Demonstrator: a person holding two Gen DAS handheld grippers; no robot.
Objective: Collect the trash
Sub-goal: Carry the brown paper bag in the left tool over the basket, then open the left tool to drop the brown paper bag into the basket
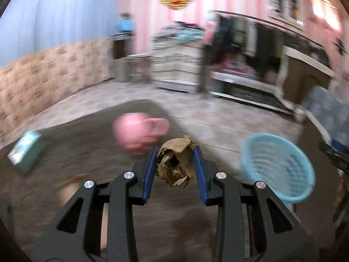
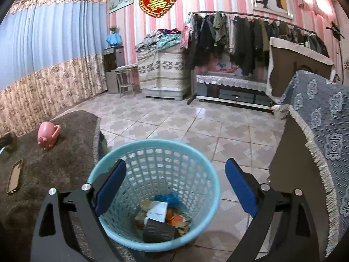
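My left gripper (image 1: pixel 175 150) is shut on a crumpled wad of brown paper (image 1: pixel 175 163), which hangs above the brown rug (image 1: pixel 87 139); this view is smeared by motion. The light blue mesh basket (image 1: pixel 279 168) stands off to the right of it on the tiled floor. In the right wrist view the same basket (image 2: pixel 152 174) sits directly below my right gripper (image 2: pixel 175 172), whose blue pads stand wide apart with nothing between them. Several pieces of trash (image 2: pixel 161 218) lie in the basket's bottom: white paper, orange scraps, a dark cup.
A pink pig-shaped pot (image 2: pixel 48 135) stands on the rug (image 2: pixel 54 163), with a brown phone case (image 2: pixel 15 176) near it and a teal box (image 1: pixel 27 150) further left. A cloth-covered piece of furniture (image 2: pixel 318 135) rises on the right. Clothes rack and cabinets line the far wall.
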